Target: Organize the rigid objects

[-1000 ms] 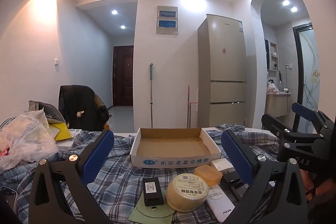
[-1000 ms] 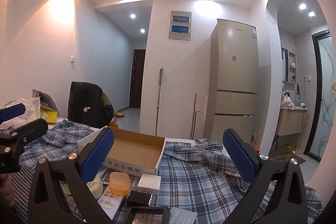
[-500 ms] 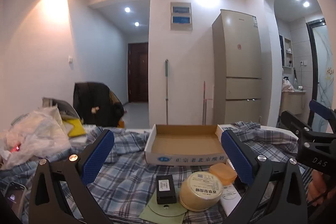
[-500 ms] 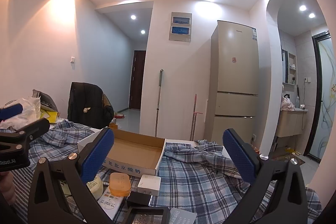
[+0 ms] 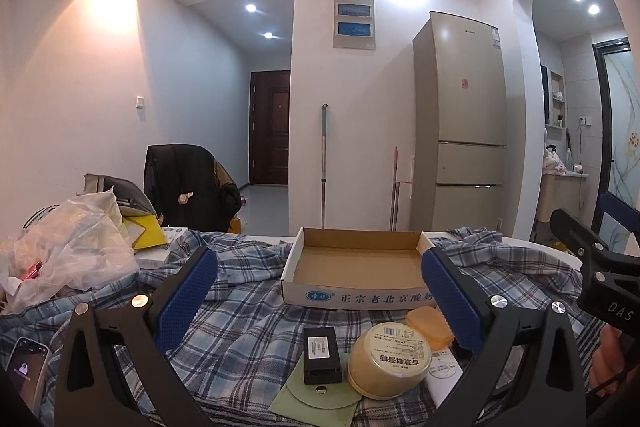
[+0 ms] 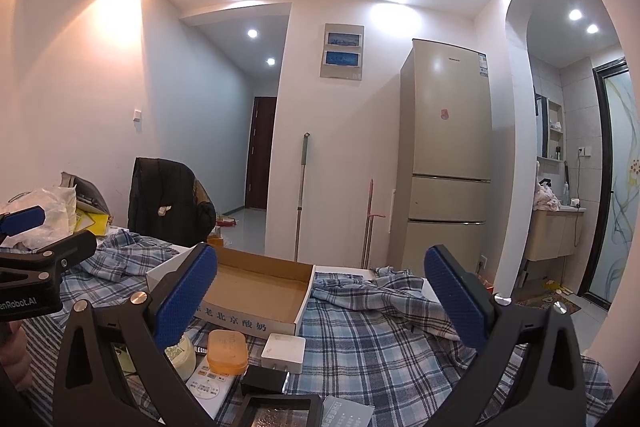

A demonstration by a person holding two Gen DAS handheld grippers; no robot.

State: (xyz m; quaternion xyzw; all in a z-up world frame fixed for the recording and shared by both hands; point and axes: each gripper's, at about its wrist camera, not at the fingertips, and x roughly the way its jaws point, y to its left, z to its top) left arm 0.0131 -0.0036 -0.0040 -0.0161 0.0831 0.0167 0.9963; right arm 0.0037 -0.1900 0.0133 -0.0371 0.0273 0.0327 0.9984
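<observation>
An empty shallow cardboard box [image 5: 356,269] sits on the plaid-covered table; it also shows in the right wrist view [image 6: 256,289]. In front of it lie a black block [image 5: 321,348], a round yellow tub [image 5: 390,357], an orange case [image 5: 429,322] and a white remote [image 5: 442,377]. The right wrist view shows the orange case [image 6: 226,346], a white adapter [image 6: 283,347], the remote [image 6: 208,387] and a black frame [image 6: 280,411]. My left gripper [image 5: 320,301] is open and empty above these objects. My right gripper [image 6: 320,301] is open and empty.
A plastic bag pile [image 5: 68,251] and a phone [image 5: 24,367] lie at the left. A chair with a dark jacket [image 5: 188,187] stands behind the table. A fridge [image 5: 460,123] and mops [image 5: 323,163] stand by the far wall. A green pouch [image 5: 316,399] lies under the block.
The left wrist view has swung left, so the box and objects sit further right in it. The right gripper has barely moved. Both grippers stay open.
</observation>
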